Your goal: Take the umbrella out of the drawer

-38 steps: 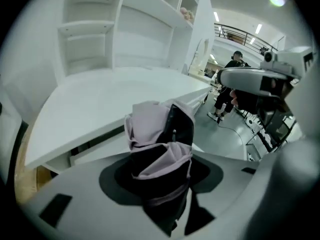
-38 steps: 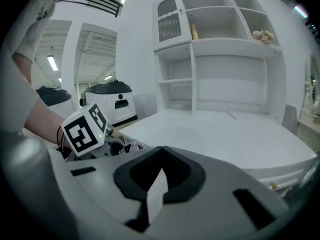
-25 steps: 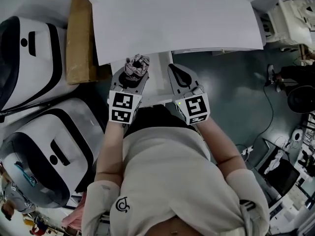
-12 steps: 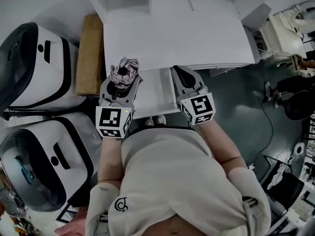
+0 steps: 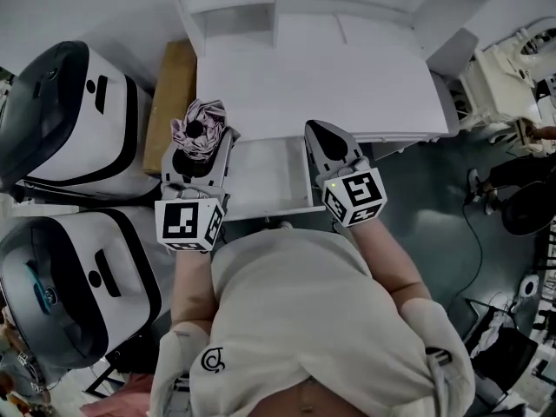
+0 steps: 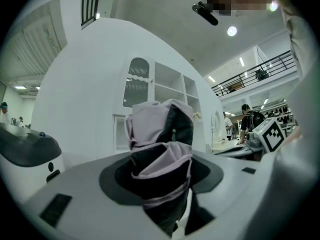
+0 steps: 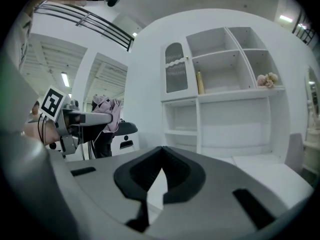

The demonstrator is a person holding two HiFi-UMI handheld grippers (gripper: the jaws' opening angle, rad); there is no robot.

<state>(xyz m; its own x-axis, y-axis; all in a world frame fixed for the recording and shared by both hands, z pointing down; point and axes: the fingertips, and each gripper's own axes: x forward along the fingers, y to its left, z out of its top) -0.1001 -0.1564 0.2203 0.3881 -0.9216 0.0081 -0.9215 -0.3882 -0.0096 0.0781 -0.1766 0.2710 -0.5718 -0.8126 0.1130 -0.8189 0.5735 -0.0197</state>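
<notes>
Slippage risk: folded pink-and-black fabric umbrella (image 5: 195, 127) is clamped by left hand-held gripper (image 5: 203, 151) on soft folds; right hand-held gripper (image 5: 318, 132) is clenched empty.

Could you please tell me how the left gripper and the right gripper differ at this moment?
The left gripper is clamped on the folded umbrella, while the right gripper has its jaws together on nothing. In the head view, the left gripper sits to the left of the open drawer, while the right gripper sits at the drawer's right edge. Both point toward the white desk.
</notes>
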